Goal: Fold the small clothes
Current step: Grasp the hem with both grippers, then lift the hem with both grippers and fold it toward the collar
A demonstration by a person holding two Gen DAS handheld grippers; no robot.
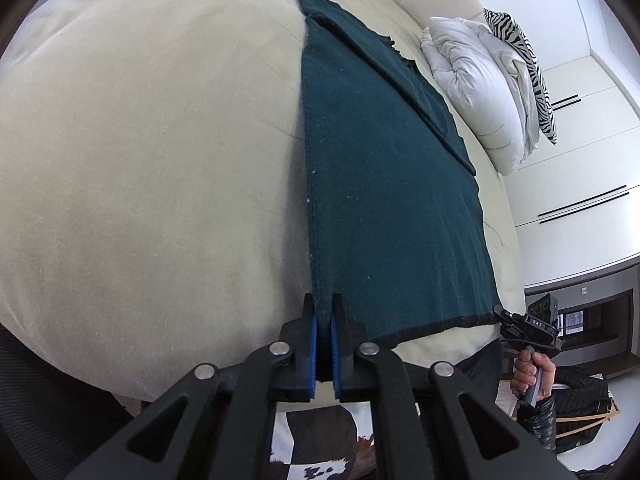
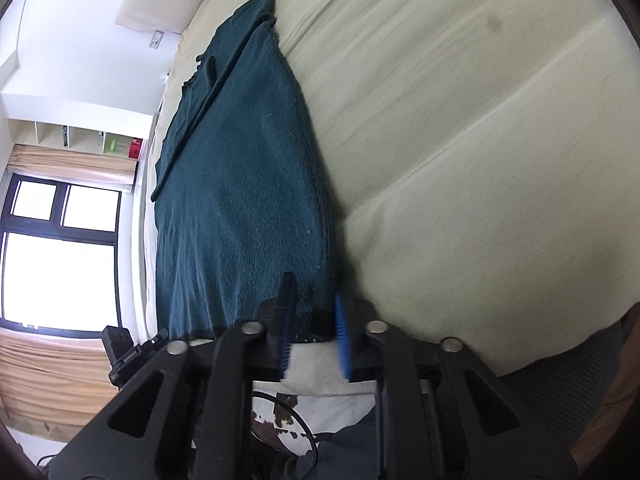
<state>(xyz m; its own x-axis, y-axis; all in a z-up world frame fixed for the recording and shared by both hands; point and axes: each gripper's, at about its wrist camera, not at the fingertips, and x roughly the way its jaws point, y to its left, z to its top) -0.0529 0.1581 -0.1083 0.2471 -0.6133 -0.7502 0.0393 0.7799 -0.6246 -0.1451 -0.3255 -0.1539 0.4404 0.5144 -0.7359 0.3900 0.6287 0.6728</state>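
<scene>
A dark teal, nubby knit garment (image 1: 384,184) lies flat on the cream bed (image 1: 140,160), long axis running near to far; left tongs (image 1: 324,340) pinch its near corner; right tongs (image 2: 314,334) stand apart, seemingly straddling its near hem.

the corner of the green garment (image 1: 384,184) vanished between the left gripper's (image 1: 324,312) blue pads (image 1: 313,344), low in the frame. in the right wrist view the right gripper (image 2: 314,300) was smeared by motion blur, and whether its fingers (image 2: 342,332) touched the cloth could not be told. the shelf items (image 2: 128,147) at middle left were too small to identify. the patterned rug (image 1: 316,440) was mostly covered by the gripper body and cut off at the bottom edge.
</scene>
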